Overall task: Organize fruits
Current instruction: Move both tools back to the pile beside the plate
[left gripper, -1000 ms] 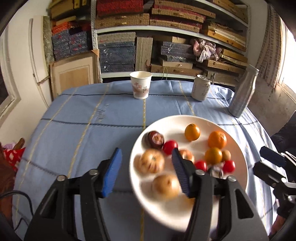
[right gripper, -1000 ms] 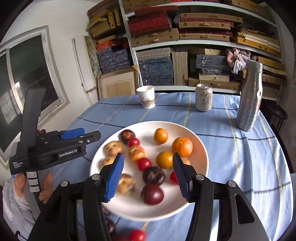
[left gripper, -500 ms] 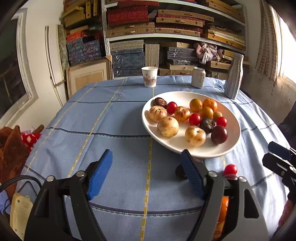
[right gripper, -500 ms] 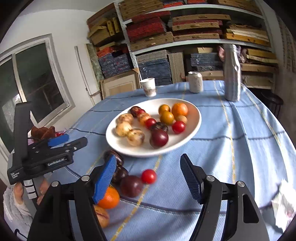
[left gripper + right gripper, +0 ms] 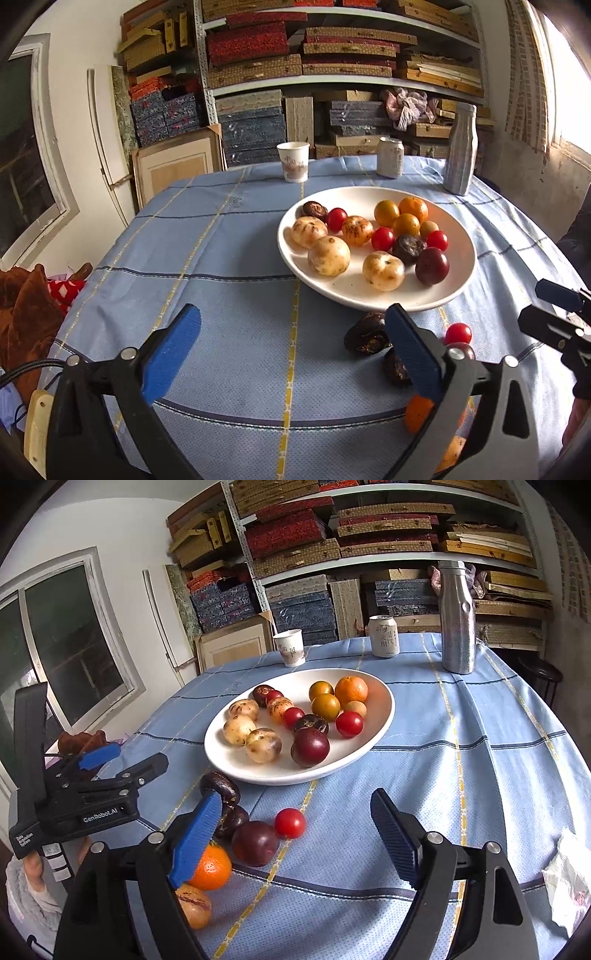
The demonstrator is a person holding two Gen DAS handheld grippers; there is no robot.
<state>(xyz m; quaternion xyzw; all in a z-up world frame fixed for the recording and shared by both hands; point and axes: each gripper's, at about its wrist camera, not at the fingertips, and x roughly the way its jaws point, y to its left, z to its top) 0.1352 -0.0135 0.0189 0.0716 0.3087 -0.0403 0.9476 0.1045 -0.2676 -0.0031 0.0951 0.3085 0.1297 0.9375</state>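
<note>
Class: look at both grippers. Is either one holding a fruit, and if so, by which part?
Neither. The left gripper and right gripper are both open, with nothing between their fingers; loose fruit lies on the tablecloth.

Both wrist views toward plate [image 5: 373, 299]

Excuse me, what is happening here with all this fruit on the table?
A person holds a two-finger gripper in each hand and is sorting fruit. Most fruit lies in the white plate. Several pieces lie on the blue tablecloth in front of it: a cherry tomato, a dark plum, an orange and a few others. The left gripper and the right gripper are both open and hold nothing. The right one hovers just above the loose fruit.
</note>
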